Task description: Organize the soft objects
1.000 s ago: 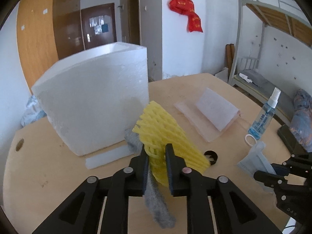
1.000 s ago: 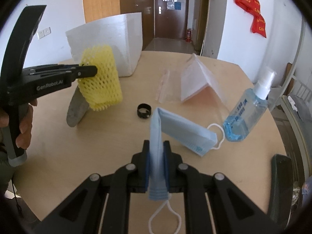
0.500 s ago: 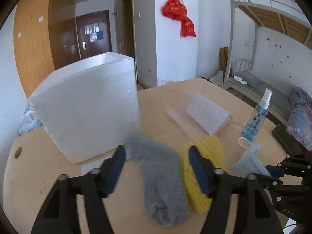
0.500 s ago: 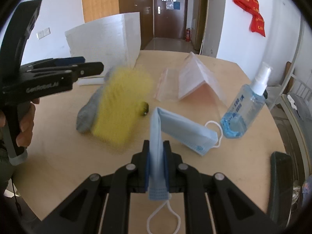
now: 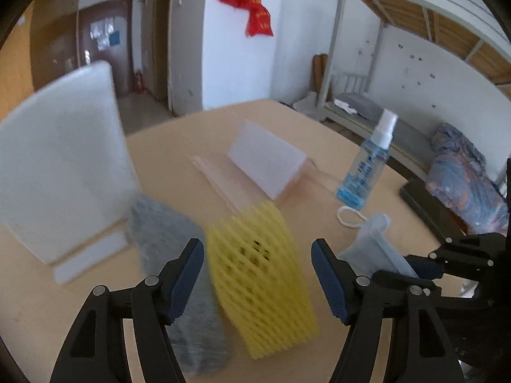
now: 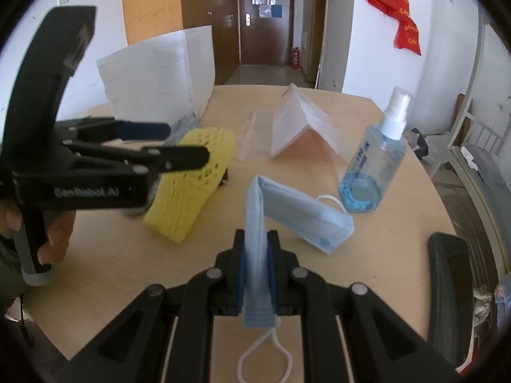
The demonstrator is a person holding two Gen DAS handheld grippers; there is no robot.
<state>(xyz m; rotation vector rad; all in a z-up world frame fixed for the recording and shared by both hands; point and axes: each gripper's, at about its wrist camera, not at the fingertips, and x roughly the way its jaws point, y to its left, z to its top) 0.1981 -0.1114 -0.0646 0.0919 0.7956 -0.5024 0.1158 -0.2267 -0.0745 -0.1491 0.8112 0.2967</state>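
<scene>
A yellow foam net sleeve point(image 5: 260, 277) lies on the round wooden table point(image 5: 166, 146), beside a grey sock point(image 5: 172, 265) to its left. My left gripper point(image 5: 257, 274) is open and empty above them; it also shows in the right wrist view point(image 6: 179, 143) over the sleeve point(image 6: 191, 185). My right gripper point(image 6: 257, 249) is shut on a blue face mask point(image 6: 300, 214), whose far end rests on the table. The mask shows in the left wrist view point(image 5: 370, 249).
A white foam box point(image 5: 60, 166) stands at the back left with a foam strip point(image 5: 89, 258) before it. A folded plastic bag point(image 5: 262, 166) and a blue spray bottle point(image 6: 377, 166) stand further back. A dark chair point(image 6: 453, 274) is at the right edge.
My left gripper opened and let go of the yellow sleeve and grey sock, which dropped flat onto the table. The right gripper kept hold of the mask.
</scene>
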